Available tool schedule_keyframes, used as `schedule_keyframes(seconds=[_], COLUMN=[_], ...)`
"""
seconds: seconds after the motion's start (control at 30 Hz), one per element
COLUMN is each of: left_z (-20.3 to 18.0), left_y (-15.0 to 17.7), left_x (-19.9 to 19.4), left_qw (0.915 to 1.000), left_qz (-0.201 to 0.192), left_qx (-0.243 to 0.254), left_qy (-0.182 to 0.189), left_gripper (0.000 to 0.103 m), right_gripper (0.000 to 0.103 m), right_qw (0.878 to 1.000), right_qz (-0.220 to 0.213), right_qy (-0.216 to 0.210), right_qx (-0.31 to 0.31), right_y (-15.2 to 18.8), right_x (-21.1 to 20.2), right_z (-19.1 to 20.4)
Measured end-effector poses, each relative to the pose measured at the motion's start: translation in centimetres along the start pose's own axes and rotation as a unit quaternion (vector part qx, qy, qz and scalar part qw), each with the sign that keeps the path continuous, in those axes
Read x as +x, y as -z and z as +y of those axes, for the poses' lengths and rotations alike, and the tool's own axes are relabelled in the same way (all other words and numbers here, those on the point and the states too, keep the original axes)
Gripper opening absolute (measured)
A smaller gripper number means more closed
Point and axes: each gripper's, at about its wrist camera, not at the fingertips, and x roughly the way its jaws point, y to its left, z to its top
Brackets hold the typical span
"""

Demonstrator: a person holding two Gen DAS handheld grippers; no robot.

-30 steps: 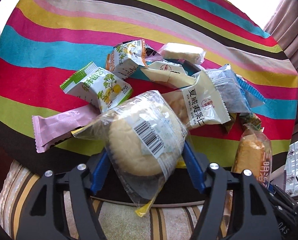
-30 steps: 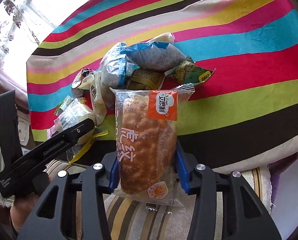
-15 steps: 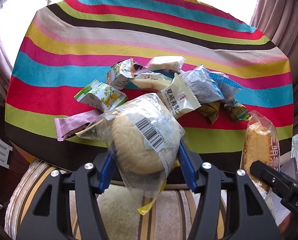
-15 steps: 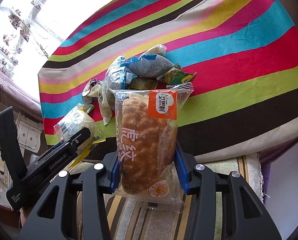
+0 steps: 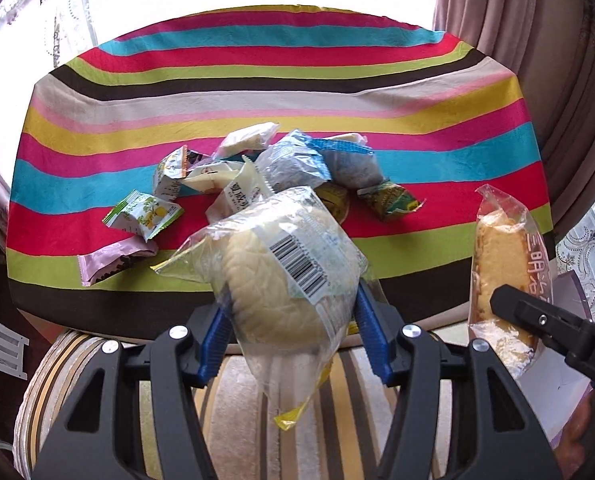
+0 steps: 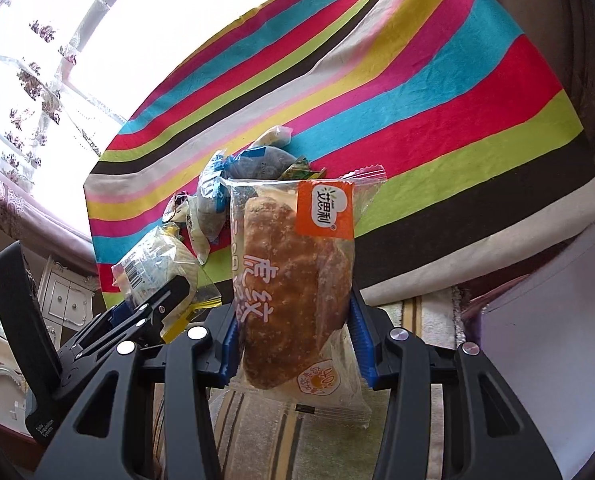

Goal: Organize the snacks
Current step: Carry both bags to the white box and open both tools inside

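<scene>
My left gripper is shut on a round pale bun in a clear bag with a barcode, held in the air before the table's front edge. My right gripper is shut on a long brown bread in a clear wrapper with an orange label, also off the table. A heap of small snack packets lies on the striped tablecloth. The bread shows at the right of the left wrist view, the bun at the left of the right wrist view.
A green-white packet and a pink packet lie left of the heap near the front edge. A striped rug covers the floor below. Curtains hang at the right, a white cabinet stands at the left.
Both grippers have pulled back and up from the table with their packets still held. The table and heap look smaller and farther away.
</scene>
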Motion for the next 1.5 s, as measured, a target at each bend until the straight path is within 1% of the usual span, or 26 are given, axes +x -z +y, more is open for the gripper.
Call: schedule_keyframes(seconds=[0.17,0.33,0.47,0.6,0.7,0.8,1.0,1.13,1.3,1.4,1.5], left_z=[-2.9,-6.4,-9.9,-13.8,-16.9,-19.5,-23.9,-25.5,-26.7,-27.0,-27.0], left_y=[0.2,0.4,0.9,1.6,2.3,3.1,4.6,5.4,6.1,6.4,6.5], left_x=[-0.5,-0.5,-0.5,-0.2,0.0,0.3,1.3,2.7,4.6,5.5,6.4], left_qw=[0.9995,0.9975,0.9939,0.9885,0.9828,0.9754,0.9604,0.9494,0.9375,0.9316,0.9295], left_qz=[-0.001,0.007,0.017,0.03,0.037,0.052,0.081,0.114,0.156,0.176,0.19], left_qx=[0.026,0.055,0.085,0.118,0.151,0.185,0.243,0.269,0.285,0.29,0.286], left_qy=[0.018,0.044,0.067,0.089,0.099,0.108,0.11,0.116,0.125,0.131,0.133], left_gripper=[0.057,0.057,0.057,0.057,0.057,0.057,0.057,0.058,0.058,0.059,0.06], right_gripper=[0.045,0.045,0.045,0.045,0.045,0.045,0.045,0.045,0.045,0.046,0.047], right_qw=[0.999,0.998,0.996,0.994,0.992,0.989,0.984,0.981,0.978,0.976,0.974], right_qz=[-0.024,-0.035,-0.035,-0.036,-0.039,-0.038,-0.03,-0.025,-0.013,-0.005,0.008], right_qy=[0.014,0.036,0.054,0.066,0.072,0.08,0.09,0.093,0.108,0.113,0.12], right_qx=[0.021,0.047,0.066,0.082,0.098,0.119,0.153,0.168,0.177,0.184,0.193], right_y=[0.2,0.6,1.3,1.9,2.6,3.4,5.1,5.8,6.2,6.6,6.9], right_x=[-2.8,-4.8,-5.7,-6.3,-6.7,-6.9,-6.5,-6.3,-5.8,-5.4,-4.9], right_z=[-2.8,-6.5,-9.4,-12.0,-14.3,-16.5,-20.1,-21.7,-22.7,-23.4,-24.0])
